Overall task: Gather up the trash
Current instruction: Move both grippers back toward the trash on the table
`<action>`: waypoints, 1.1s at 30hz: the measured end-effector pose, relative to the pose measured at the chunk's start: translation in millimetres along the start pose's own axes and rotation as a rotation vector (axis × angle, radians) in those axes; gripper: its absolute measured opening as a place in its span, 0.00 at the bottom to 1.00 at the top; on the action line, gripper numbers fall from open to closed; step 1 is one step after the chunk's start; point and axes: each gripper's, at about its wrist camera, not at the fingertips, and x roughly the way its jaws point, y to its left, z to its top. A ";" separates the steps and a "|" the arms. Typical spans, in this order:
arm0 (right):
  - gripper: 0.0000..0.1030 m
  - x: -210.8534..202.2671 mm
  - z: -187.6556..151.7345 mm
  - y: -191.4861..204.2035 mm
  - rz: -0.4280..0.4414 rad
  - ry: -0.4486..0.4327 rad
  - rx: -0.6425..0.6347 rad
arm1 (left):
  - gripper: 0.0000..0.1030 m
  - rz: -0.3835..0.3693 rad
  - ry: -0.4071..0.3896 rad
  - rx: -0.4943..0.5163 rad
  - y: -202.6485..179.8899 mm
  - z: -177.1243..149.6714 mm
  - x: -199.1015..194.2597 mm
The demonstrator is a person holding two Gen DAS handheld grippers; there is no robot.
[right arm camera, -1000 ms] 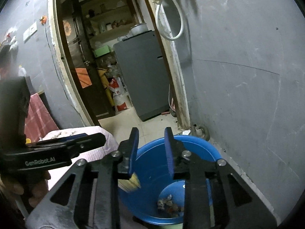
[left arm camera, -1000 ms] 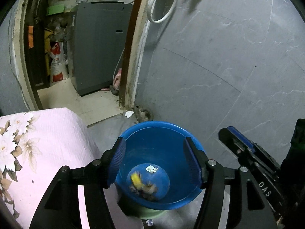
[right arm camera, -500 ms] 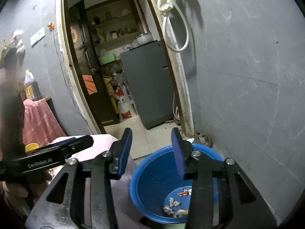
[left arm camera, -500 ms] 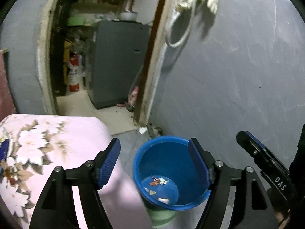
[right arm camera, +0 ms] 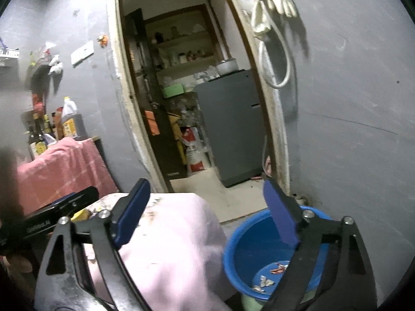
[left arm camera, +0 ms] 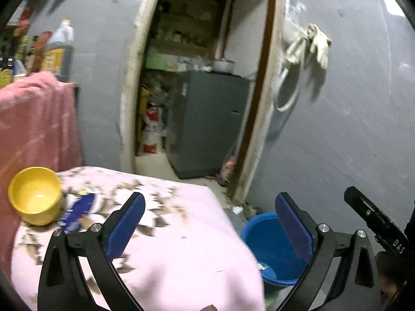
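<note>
A blue bin stands on the floor by the grey wall, beside a table with a pink floral cloth. Several scraps of trash lie at its bottom in the right wrist view, where the bin is low right. My left gripper is open and empty, above the table's right edge. My right gripper is open and empty, above the gap between table and bin. A blue wrapper lies on the cloth next to a yellow bowl.
An open doorway leads to a room with a grey fridge. A hose and gloves hang on the wall right of it. Bottles stand on a pink-covered stand at left.
Both grippers rose and drew back from the bin, swinging left over the table. The right gripper's jaws opened wide; trash that it held now lies in the bin.
</note>
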 end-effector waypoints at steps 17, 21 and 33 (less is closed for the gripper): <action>1.00 -9.6 -30.4 112.2 0.185 -0.042 -0.060 | 0.98 0.274 -0.112 -0.057 91.7 -37.4 -94.6; 1.00 -8.0 -39.8 135.4 0.220 -0.042 -0.086 | 0.98 0.334 -0.124 -0.058 108.8 -46.0 -110.8; 1.00 8.8 -63.4 189.0 0.311 0.004 -0.178 | 0.98 0.460 -0.167 -0.082 144.6 -67.4 -132.2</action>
